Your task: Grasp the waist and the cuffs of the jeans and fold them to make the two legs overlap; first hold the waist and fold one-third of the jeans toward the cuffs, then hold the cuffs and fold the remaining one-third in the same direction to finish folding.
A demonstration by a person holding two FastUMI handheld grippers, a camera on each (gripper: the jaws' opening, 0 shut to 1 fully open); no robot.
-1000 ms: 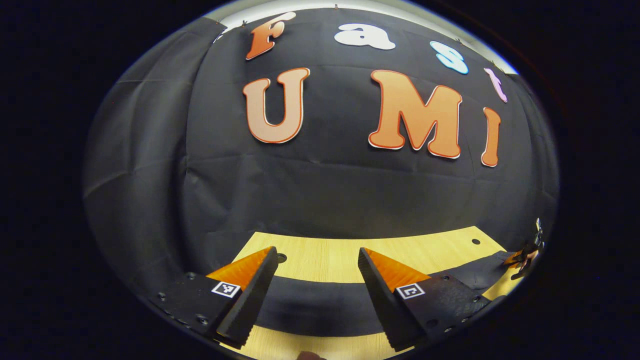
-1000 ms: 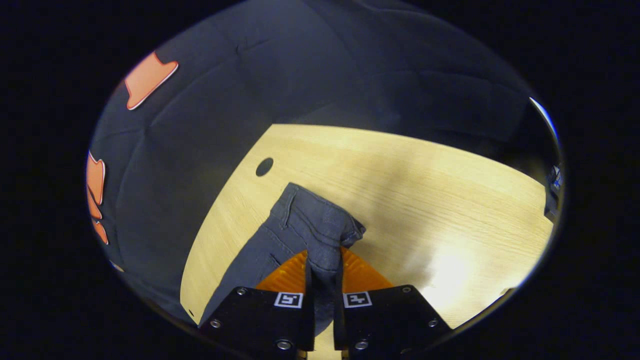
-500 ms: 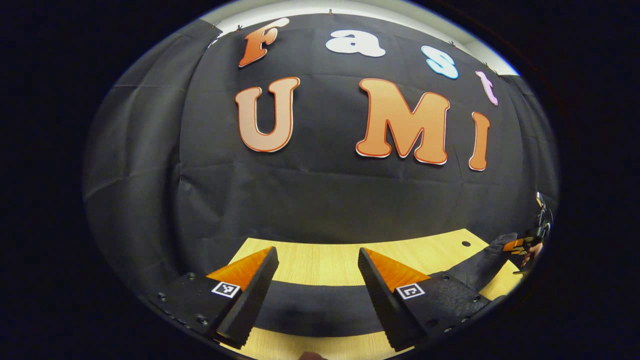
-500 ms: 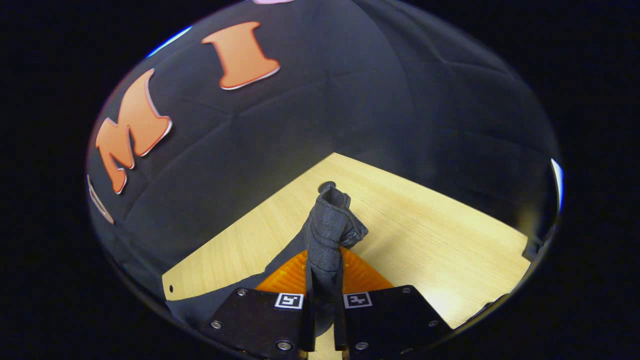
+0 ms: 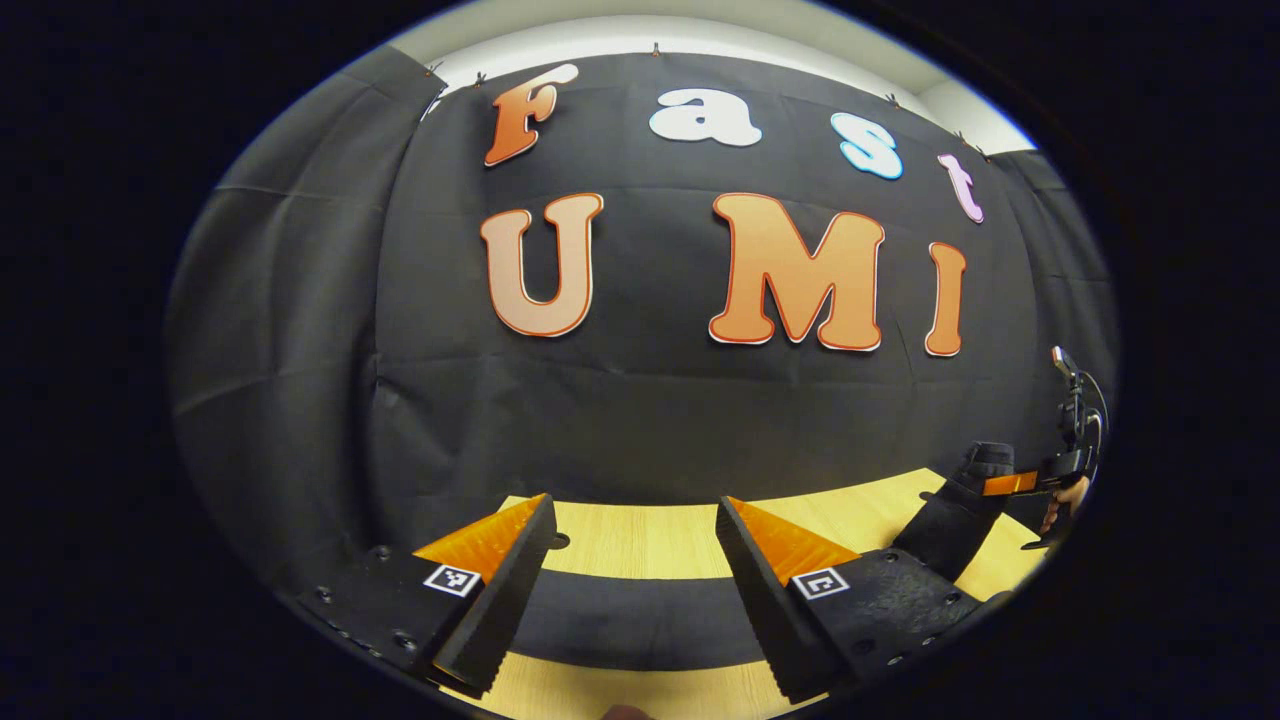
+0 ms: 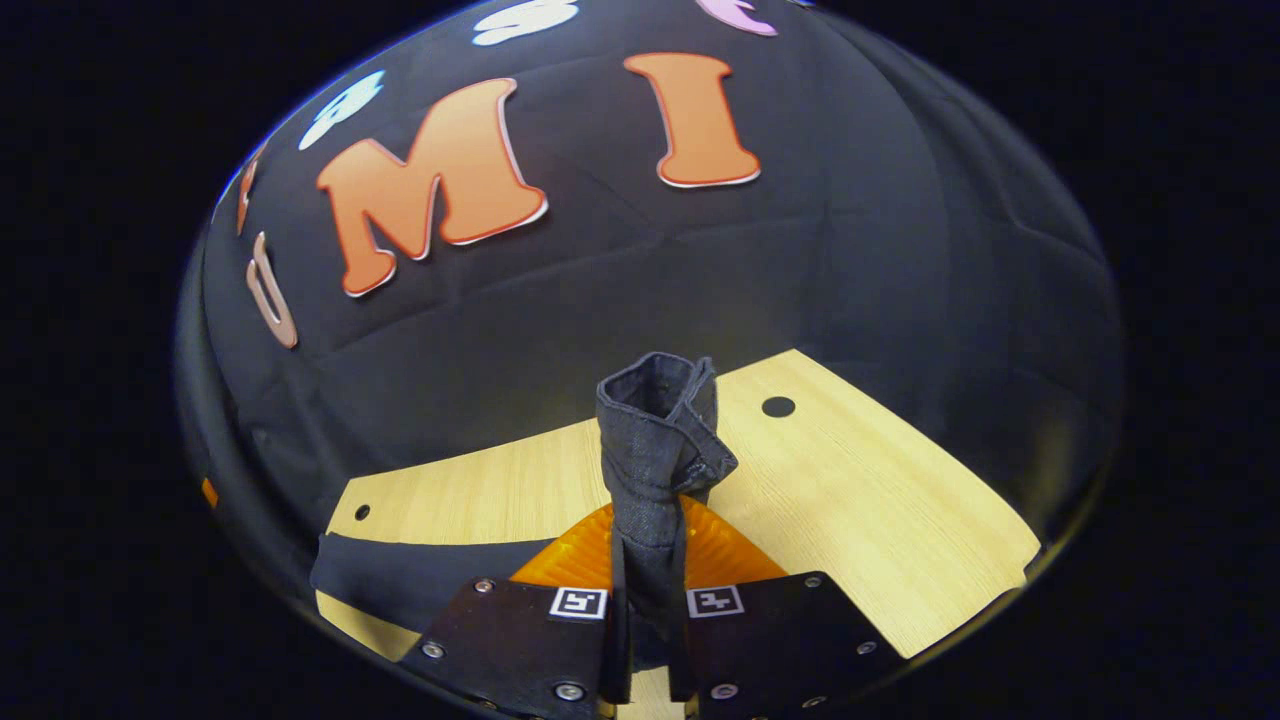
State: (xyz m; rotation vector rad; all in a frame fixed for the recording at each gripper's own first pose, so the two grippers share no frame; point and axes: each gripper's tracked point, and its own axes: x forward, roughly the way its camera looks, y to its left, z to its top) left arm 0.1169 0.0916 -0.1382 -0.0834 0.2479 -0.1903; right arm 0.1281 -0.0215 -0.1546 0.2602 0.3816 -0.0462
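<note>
In the right gripper view, the right gripper (image 6: 648,560), black-bodied with orange ribbed finger pads, is closed tightly on a bunched end of the dark grey-blue denim jeans (image 6: 655,440). The fabric is pinched between both fingers and stands upright above them toward 12 o'clock, its hemmed edge curled open at the top. Whether this end is the waist or a cuff cannot be told with certainty. A further flat band of the dark fabric is seen at 8 o'clock, lying on the pale wooden table (image 6: 880,500).

In the left gripper view, the left gripper (image 5: 635,545) is held wide open with nothing between its fingers, which stand just above a dark band of the jeans stretched flat across the table between them. At 3 o'clock the right gripper is seen farther off, with the raised end of the jeans hanging from it down to the table.

The step in hand is judged to be the lifting of one end so that one part is carried over the rest. To do it well, the grip should be kept firm and the raised end carried in a level arc, so that the cloth is not dragged. The flat part should be pinned or grasped by the open left gripper, so that the layers are kept aligned and a straight crease is formed.
</note>
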